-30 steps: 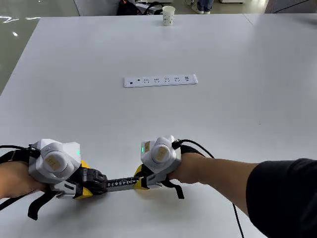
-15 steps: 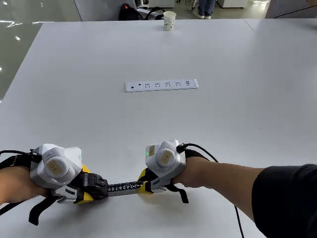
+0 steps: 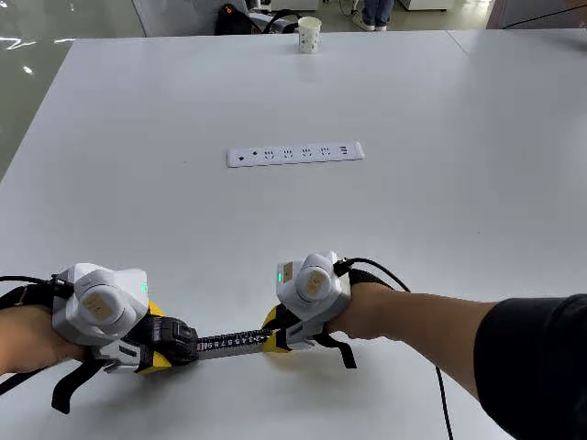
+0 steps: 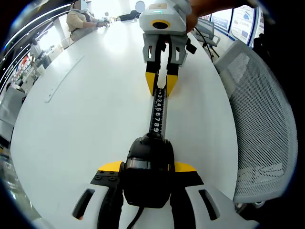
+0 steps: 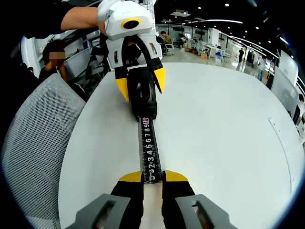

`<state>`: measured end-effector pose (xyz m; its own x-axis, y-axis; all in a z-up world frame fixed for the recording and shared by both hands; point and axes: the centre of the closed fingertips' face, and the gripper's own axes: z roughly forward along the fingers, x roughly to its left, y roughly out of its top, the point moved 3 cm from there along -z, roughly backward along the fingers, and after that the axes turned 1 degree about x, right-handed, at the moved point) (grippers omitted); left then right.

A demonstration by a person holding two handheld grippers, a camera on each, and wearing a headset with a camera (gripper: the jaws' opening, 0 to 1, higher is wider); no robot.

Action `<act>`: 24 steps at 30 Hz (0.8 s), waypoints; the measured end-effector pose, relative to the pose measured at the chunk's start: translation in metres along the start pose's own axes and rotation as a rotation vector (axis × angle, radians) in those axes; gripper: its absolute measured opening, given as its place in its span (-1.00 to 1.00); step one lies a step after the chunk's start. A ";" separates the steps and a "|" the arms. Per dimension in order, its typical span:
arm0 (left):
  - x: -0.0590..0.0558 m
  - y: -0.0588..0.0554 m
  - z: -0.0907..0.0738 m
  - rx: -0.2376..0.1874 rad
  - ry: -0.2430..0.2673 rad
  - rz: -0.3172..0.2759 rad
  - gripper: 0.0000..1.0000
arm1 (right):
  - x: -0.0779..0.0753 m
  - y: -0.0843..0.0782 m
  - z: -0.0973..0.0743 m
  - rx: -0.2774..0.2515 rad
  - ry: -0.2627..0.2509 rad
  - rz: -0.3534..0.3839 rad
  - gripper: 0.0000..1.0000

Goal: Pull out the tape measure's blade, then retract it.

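Left gripper (image 3: 163, 345) clamps the tape measure (image 3: 182, 337) case; right gripper (image 3: 273, 342), at its 3 o'clock, pinches the extended blade (image 3: 234, 343) tip

We take this for an open-plan office — a broad white table (image 3: 459, 137) carries a white multi-socket power strip (image 3: 295, 154) at its middle and a patterned paper cup (image 3: 310, 35) at its far edge. A grey mesh office chair (image 4: 257, 109) stands alongside, and long ceiling light strips (image 5: 214, 21) run above distant desks with seated people (image 4: 78, 19).
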<state>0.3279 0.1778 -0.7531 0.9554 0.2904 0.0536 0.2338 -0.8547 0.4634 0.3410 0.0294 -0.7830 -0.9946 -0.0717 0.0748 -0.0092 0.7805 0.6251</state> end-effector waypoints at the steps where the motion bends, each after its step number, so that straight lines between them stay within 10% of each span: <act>1: 0.000 0.000 0.000 0.000 0.000 0.000 -0.36 | 0.000 0.000 0.000 0.000 0.000 0.000 -0.80; 24: -0.002 0.002 -0.002 0.000 0.005 -0.003 -0.36 | -0.002 -0.015 -0.013 -0.006 0.000 0.031 -0.80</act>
<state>0.3257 0.1762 -0.7508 0.9538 0.2949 0.0571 0.2363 -0.8539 0.4637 0.3448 0.0104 -0.7825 -0.9944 -0.0478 0.0944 0.0221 0.7784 0.6274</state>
